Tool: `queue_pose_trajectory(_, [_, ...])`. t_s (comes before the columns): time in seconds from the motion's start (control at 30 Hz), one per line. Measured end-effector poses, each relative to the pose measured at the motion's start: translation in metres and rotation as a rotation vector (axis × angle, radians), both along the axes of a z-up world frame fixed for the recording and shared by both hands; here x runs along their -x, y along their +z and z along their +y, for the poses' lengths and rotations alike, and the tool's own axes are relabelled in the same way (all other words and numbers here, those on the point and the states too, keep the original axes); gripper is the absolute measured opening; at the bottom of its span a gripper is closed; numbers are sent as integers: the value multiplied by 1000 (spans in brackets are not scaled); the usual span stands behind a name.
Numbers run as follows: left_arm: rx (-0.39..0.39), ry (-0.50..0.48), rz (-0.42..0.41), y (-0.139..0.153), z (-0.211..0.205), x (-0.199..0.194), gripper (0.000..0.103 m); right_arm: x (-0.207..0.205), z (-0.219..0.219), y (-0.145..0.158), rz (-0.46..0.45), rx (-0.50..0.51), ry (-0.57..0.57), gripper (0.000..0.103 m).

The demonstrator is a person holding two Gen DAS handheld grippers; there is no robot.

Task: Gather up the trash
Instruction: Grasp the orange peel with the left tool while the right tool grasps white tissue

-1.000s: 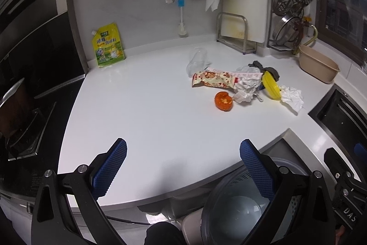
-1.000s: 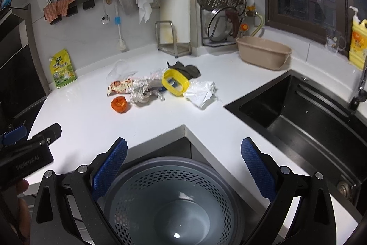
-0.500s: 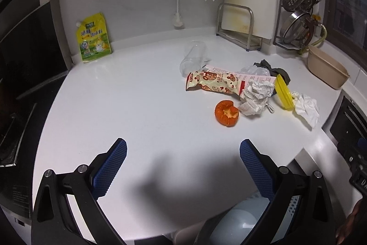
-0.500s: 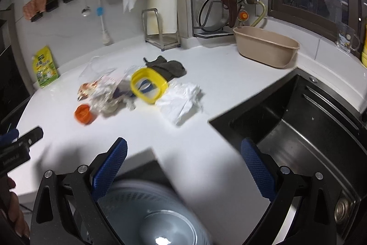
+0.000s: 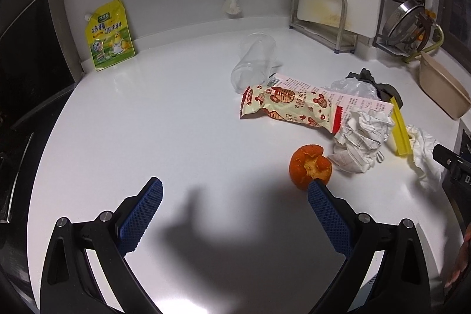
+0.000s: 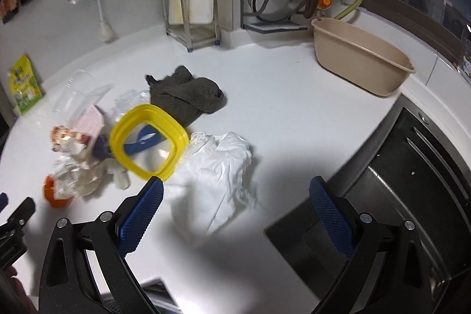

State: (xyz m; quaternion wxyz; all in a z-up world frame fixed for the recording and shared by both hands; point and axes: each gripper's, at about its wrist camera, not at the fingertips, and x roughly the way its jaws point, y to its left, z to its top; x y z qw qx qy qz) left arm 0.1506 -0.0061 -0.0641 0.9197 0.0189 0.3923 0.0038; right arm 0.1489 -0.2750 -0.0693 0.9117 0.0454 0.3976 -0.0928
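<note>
We hold both grippers above the white desk [image 5: 176, 122] with nothing in them. The left gripper [image 5: 235, 192] has its fingers wide apart, and the half-peeled orange [image 5: 309, 168] sits just beyond the right-hand fingertip. The right gripper [image 6: 236, 189] is equally spread, hovering over the crumpled white tissue [image 6: 217, 164].

The trash lies in one loose heap mid-desk: the snack wrapper [image 5: 290, 105] rests against a toppled clear cup [image 5: 254, 62], with crumpled paper [image 5: 360, 139] touching the wrapper's torn end and a yellow lid [image 6: 147, 137] propped on edge over what may be a blue utensil, though we cannot see it clearly through the lid. A dark cloth [image 6: 188, 94] lies behind the lid.

We judge that collection has barely begun, since every piece is on the desk.

The risks come from the crowding. If we close on the orange off-centre, it could roll away or squash and leak. The tissue is thin and flat, so the fingers may scrape the desk and pinch only a corner, leaving it trailing. Reaching into the heap could knock the tilted lid over or set the cup rolling toward the back wall. With both grippers working near the same pile, they could also bump each other. The cloth and the seasoning pouch [image 5: 110, 34] are probably not trash and should stay.
</note>
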Motion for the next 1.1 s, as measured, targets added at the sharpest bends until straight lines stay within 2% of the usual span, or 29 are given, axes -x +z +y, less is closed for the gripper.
queue_pose_trajectory(0.2, [-2, 2, 13, -6, 0, -9, 97, -25, 1, -16, 85, 25, 19, 95])
queue_pose_trajectory(0.37, [-15, 4, 17, -9, -3, -13, 97, -29, 4, -21, 98, 39, 38, 92])
queue_pose_trajectory(0.43, [-5, 3, 26, -11, -4, -15, 97, -30, 5, -22, 104, 44, 46, 76])
queue_pose_trajectory(0.47, [6, -1, 32, -12, -5, -16, 97, -30, 5, -23, 114, 55, 47, 65])
queue_pose_trajectory(0.53, [24, -7, 34, -12, -6, -17, 97, -28, 4, -23, 107, 42, 49, 56])
queue_pose_trajectory(0.6, [31, -8, 32, -12, -7, -18, 97, -27, 2, -21, 102, 31, 49, 33])
queue_pose_trajectory(0.67, [40, -12, 30, -11, -8, -18, 97, -25, -1, -21, 97, 14, 45, 20])
queue_pose_trajectory(0.8, [46, -15, 31, -13, -11, -19, 97, -20, -10, -19, 71, -53, 44, 20])
queue_pose_trajectory(0.87, [40, -16, 37, -15, -12, -19, 97, -17, -15, -17, 57, -84, 41, 15])
queue_pose_trajectory(0.9, [38, -17, 40, -15, -13, -19, 97, -16, -17, -16, 50, -91, 39, 11])
queue_pose_trajectory(1.1, [30, -32, 15, -8, -16, -4, 97, -8, -21, -6, 2, -104, 41, 8])
